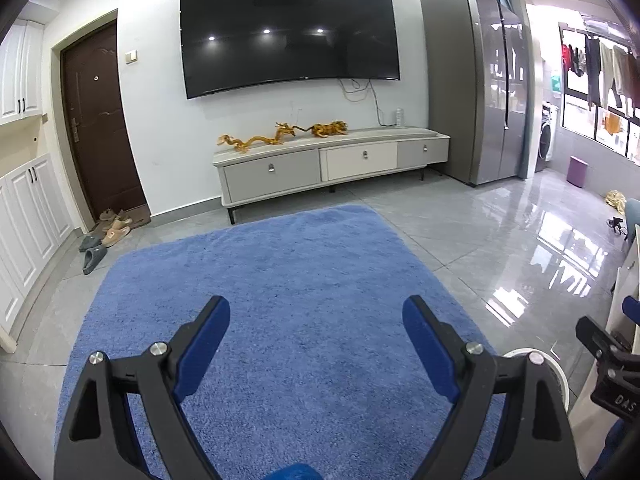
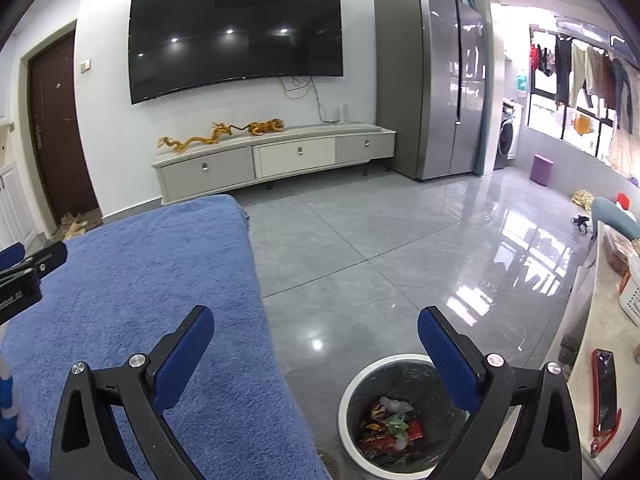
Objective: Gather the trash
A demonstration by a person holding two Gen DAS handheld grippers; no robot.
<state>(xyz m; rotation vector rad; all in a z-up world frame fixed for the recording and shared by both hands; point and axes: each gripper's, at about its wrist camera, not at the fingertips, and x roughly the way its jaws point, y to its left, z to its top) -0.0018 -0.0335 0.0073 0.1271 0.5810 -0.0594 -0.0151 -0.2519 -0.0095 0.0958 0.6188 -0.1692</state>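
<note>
A white-rimmed trash bin [image 2: 360, 384] with a dark liner stands on the grey floor below my right gripper [image 2: 316, 322]. Colourful wrappers and crumpled trash [image 2: 390, 424] lie inside it. The right gripper is open and empty, above the bin's near rim and the rug edge. My left gripper [image 1: 316, 314] is open and empty, held over the blue rug [image 1: 280, 280]. The bin's rim [image 1: 520, 354] peeks out behind the left gripper's right finger. No loose trash shows on the rug.
A TV cabinet [image 1: 332, 160] with toy dragons stands under a wall TV [image 1: 288, 36]. A fridge [image 1: 476, 92] is at the right. Slippers [image 1: 108, 232] lie by the door. A counter [image 2: 600, 340] with a red-handled tool [image 2: 606, 392] is at the far right.
</note>
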